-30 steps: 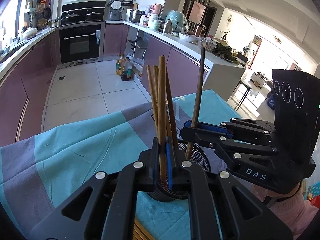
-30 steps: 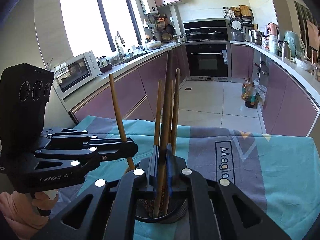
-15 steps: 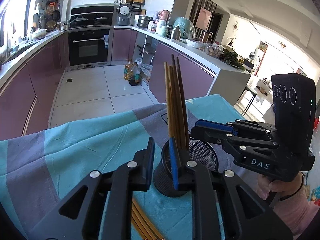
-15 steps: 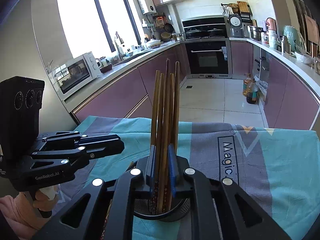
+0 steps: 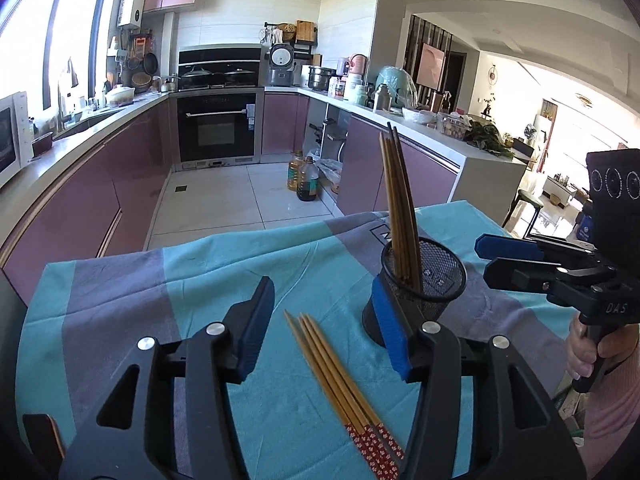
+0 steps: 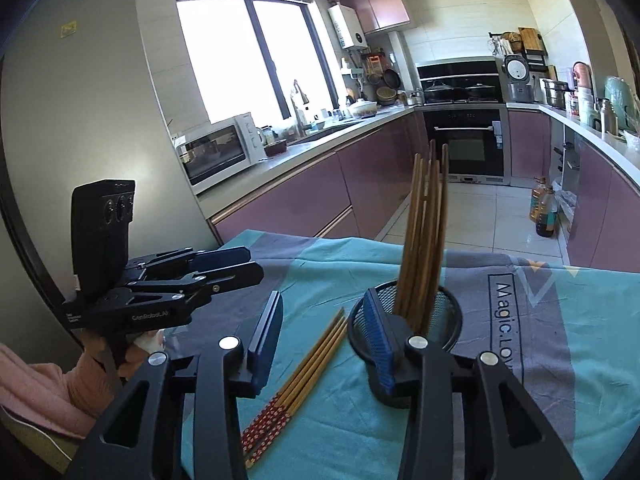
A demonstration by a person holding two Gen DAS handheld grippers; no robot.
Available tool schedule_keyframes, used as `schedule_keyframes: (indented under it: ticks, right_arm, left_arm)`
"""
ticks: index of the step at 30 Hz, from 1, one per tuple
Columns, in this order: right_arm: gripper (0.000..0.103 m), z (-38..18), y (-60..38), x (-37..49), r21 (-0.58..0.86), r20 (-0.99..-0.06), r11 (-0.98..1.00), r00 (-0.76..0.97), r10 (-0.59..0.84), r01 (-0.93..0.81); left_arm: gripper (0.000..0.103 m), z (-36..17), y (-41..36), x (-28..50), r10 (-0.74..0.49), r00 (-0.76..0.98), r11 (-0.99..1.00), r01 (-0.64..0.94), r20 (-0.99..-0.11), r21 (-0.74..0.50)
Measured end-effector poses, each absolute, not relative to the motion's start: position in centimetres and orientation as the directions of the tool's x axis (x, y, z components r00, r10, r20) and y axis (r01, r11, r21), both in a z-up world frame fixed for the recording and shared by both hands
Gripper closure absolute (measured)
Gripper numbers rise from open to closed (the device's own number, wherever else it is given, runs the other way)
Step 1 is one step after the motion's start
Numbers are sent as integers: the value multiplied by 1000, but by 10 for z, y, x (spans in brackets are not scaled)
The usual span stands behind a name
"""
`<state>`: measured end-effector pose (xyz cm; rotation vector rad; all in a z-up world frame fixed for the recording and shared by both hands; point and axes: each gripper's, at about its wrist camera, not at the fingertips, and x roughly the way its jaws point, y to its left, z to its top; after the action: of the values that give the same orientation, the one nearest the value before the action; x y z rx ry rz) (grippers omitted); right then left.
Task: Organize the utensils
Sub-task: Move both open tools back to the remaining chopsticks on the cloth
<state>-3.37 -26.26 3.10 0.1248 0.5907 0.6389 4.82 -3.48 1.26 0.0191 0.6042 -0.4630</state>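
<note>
Status: a bunch of chopsticks [image 5: 402,216] stands upright in the black mesh holder [image 5: 434,280] on the table [image 5: 120,304], which carries a teal and grey cloth. That part looks done.

Left: a loose set of chopsticks [image 5: 340,384] with red patterned ends lies flat on the cloth, just left of the holder, tips pointing far and red ends near. Looks like four, hard to be sure. These are not yet in the holder.

Left tool [image 5: 324,328]: jaws opening, about half spread, nothing gripped. The flat chopsticks lie on the cloth below the gap, pads not on them. Its right blue pad [image 5: 390,332] sits in front of the holder's near side; can't tell if it touches.

Right tool [image 6: 320,344]: jaws also opening, empty. Holder is right behind its right pad, and the flat chopsticks [image 6: 308,372] show through the gap, lower left.

Judgement: roughly halfway. Remaining work is to pick up the flat set and stand it in the holder with the others.
</note>
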Motion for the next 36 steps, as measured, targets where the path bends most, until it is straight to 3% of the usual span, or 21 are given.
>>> schedule_keyframes:
  ticks: [17, 36]
  right_arm:
    - [57, -45, -230, -26, 380, -616, 802, 521, 591, -461]
    - [57, -65, -226, -25, 405, -643, 807, 494, 585, -430]
  left_arm:
    - [48, -90, -34, 35, -314, 566, 918, 384, -762, -94]
    - [52, -109, -53, 53, -302, 524, 921, 375, -796, -102]
